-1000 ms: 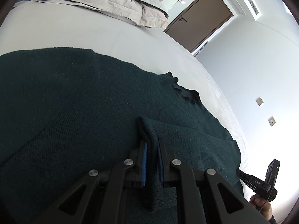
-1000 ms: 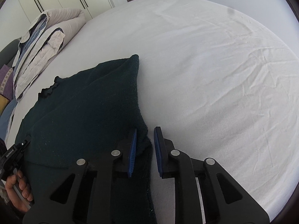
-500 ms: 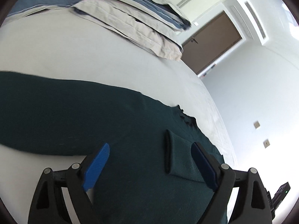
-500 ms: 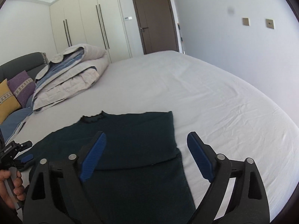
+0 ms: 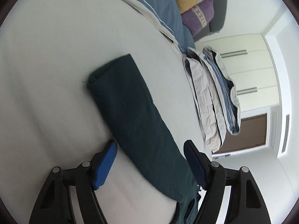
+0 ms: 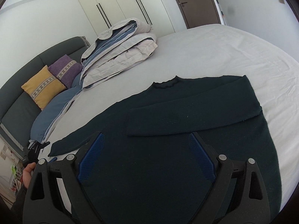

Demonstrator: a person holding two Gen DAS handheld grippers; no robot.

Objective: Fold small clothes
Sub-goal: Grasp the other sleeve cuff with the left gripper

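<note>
Dark green sweater [image 6: 168, 140] flat on the white bed sheet [image 6: 233, 52], one sleeve folded across its chest.
Left gripper [image 5: 149, 160] has just narrowed slightly but stays spread over the outstretched sleeve [image 5: 130, 108]; right gripper [image 6: 145, 158] spread, holding nothing.

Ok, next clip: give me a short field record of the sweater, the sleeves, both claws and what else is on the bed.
garment: dark green sweater, flat on the white bed
right sleeve: folded across the chest
left sleeve: stretched out straight
left claw: open, above the left sleeve, jaws just closed a little, nothing gripped
right claw: open, above the sweater, nothing gripped
also on bed: folded duvet, yellow cushion, purple cushion
</note>
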